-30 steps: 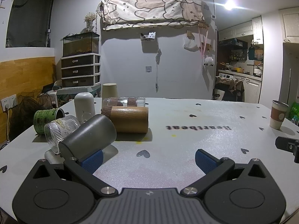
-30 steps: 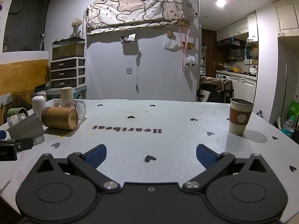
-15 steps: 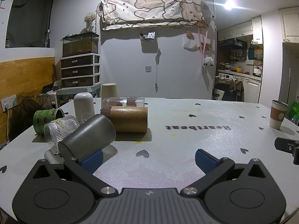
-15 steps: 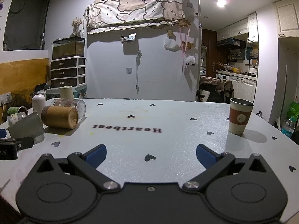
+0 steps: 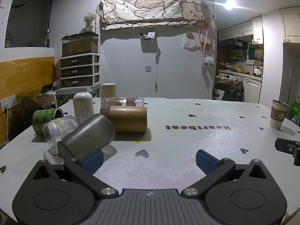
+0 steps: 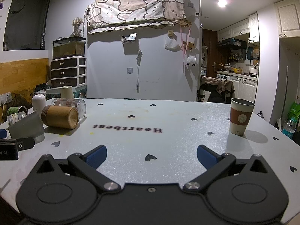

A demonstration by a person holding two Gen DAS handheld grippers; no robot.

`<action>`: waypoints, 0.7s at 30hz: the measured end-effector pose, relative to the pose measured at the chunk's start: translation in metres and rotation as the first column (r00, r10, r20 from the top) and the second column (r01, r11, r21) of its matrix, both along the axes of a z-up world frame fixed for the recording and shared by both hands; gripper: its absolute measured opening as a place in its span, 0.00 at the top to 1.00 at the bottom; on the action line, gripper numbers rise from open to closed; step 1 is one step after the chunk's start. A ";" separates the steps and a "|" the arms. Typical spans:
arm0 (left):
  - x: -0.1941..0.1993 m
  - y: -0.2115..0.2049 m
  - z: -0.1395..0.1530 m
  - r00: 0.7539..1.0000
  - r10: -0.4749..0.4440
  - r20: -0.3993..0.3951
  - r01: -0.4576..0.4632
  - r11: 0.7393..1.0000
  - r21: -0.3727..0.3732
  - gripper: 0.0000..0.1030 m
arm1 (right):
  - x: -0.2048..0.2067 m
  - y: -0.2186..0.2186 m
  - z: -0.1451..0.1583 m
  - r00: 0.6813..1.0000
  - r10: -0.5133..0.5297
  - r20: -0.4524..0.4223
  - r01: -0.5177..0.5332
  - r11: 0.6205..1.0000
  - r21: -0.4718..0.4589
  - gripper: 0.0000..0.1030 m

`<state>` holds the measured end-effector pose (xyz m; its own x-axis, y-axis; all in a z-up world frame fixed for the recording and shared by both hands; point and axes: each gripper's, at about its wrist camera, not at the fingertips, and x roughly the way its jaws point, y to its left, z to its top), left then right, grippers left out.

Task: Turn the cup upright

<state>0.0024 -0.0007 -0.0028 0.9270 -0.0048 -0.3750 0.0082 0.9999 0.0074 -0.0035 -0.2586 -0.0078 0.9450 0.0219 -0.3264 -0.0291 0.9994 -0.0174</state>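
Note:
A dark grey cup (image 5: pixel 88 136) lies tilted on its side at the left, resting over my left gripper's left finger (image 5: pixel 92 160). It also shows in the right wrist view (image 6: pixel 26 125). A brown wooden cup (image 5: pixel 127 119) lies on its side behind it. A clear ribbed glass (image 5: pixel 58 129) and a green can (image 5: pixel 45 117) lie further left. My left gripper (image 5: pixel 149 159) is open and low over the table. My right gripper (image 6: pixel 151 154) is open and empty over the table's middle.
A paper cup with a brown sleeve (image 6: pixel 241 118) stands upright at the right, also in the left wrist view (image 5: pixel 278 114). A white upside-down cup (image 5: pixel 83 108), a beige cup (image 5: pixel 109 90) and a clear lying jar (image 5: pixel 123 101) sit behind. The white table (image 6: pixel 168 136) bears heart prints.

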 end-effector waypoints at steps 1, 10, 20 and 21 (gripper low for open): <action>0.000 0.000 0.000 1.000 0.000 0.001 0.000 1.000 0.000 0.00 | 0.000 0.000 0.000 1.000 0.000 0.001 0.000 1.000 0.000 0.00; 0.000 0.000 0.000 1.000 0.001 0.001 -0.001 1.000 0.001 0.00 | 0.000 0.000 0.000 1.000 0.000 0.000 0.000 1.000 0.000 0.00; 0.000 -0.002 0.000 1.000 -0.003 0.001 0.003 1.000 0.000 0.00 | -0.001 -0.001 0.000 1.000 0.000 0.000 0.000 1.000 0.000 0.00; -0.001 -0.001 0.001 1.000 -0.001 0.001 0.001 1.000 0.000 0.00 | 0.000 -0.001 0.000 1.000 -0.001 0.000 0.001 1.000 0.000 0.00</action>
